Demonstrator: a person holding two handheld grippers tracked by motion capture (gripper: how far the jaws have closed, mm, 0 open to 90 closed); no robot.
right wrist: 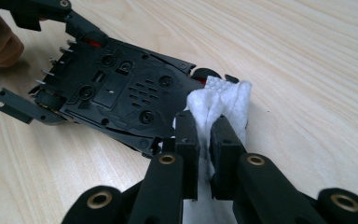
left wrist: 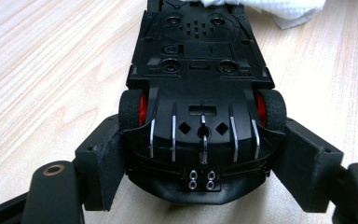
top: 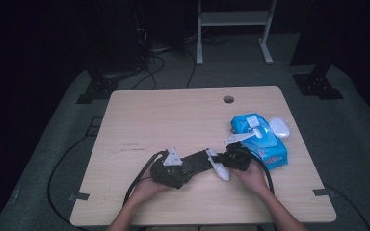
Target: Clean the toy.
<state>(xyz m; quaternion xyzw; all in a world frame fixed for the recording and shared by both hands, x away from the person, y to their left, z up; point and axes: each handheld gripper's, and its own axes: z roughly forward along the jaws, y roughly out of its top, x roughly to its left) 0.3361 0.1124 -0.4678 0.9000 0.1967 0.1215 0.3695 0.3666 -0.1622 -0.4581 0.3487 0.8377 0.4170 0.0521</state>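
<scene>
Black toy car [left wrist: 200,93], upturned, clamped by left gripper [left wrist: 200,154]; right gripper [right wrist: 206,140] pinches white wipe [right wrist: 221,100] at its underside. Wiping underway; next, steady strokes.

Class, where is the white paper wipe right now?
The white paper wipe is pinched in the right gripper, pressed against the front end of the upturned black toy car, near the table's front edge in the high view.
</scene>
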